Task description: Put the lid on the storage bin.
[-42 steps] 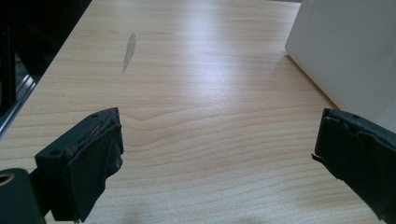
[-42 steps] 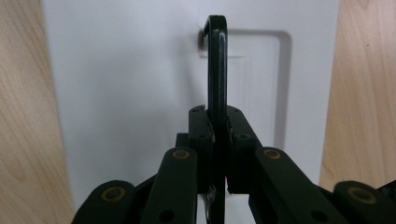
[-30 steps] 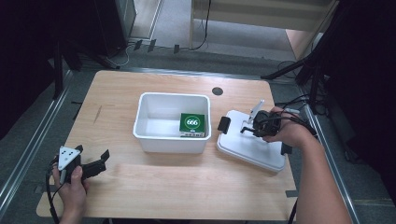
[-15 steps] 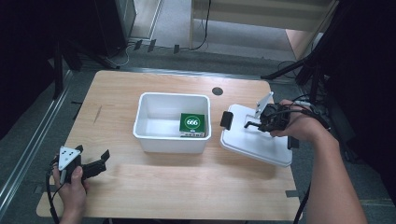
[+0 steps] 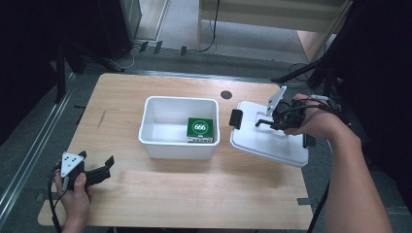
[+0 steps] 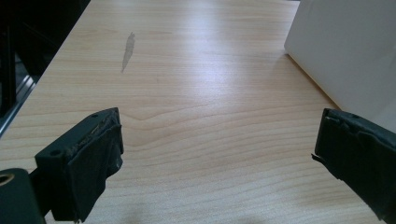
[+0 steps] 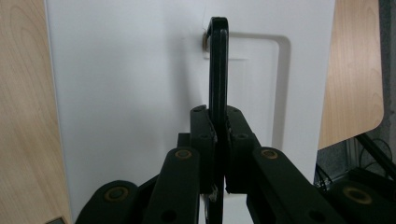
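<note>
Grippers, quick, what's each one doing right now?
Left gripper: open, holding nothing, over the wooden table.
Right gripper: closed on the black handle of the white plastic lid.

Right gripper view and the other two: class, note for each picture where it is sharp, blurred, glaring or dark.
Right gripper view: the lid is bright and nearly featureless, the right gripper dark but sharp. Left gripper view: soft glare on the table, near jaws blurred. High view: table evenly lit, surroundings almost black, a shadow below the lid.

White lid (image 5: 272,141), tilted, black-handled
</note>
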{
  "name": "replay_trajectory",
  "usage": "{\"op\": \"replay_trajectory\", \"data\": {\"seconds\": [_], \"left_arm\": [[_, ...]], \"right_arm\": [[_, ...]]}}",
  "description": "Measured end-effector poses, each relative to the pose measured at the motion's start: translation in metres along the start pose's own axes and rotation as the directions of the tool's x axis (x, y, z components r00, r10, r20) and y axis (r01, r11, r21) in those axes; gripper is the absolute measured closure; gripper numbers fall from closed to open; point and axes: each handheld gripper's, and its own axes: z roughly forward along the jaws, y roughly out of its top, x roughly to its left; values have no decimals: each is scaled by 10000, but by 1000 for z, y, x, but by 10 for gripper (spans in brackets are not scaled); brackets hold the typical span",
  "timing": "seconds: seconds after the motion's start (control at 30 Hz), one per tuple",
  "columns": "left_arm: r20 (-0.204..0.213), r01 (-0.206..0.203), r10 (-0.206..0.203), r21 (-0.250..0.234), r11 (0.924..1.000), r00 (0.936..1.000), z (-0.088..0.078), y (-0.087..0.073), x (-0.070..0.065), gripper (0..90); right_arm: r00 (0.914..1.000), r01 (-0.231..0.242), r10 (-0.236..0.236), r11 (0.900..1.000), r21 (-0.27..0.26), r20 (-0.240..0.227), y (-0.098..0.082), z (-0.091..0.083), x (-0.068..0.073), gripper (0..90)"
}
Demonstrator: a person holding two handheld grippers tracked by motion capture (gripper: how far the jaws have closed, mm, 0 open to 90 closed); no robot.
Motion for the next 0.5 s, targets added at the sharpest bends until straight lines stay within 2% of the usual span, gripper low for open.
{"op": "replay_trajectory", "data": {"seconds": [0.5], "left_arm": [[16, 28, -28, -8, 10000, 10000, 0, 0, 0, 17]], "right_arm": [[9991, 295, -293, 9995, -62, 317, 20, -26, -6, 850]]}}
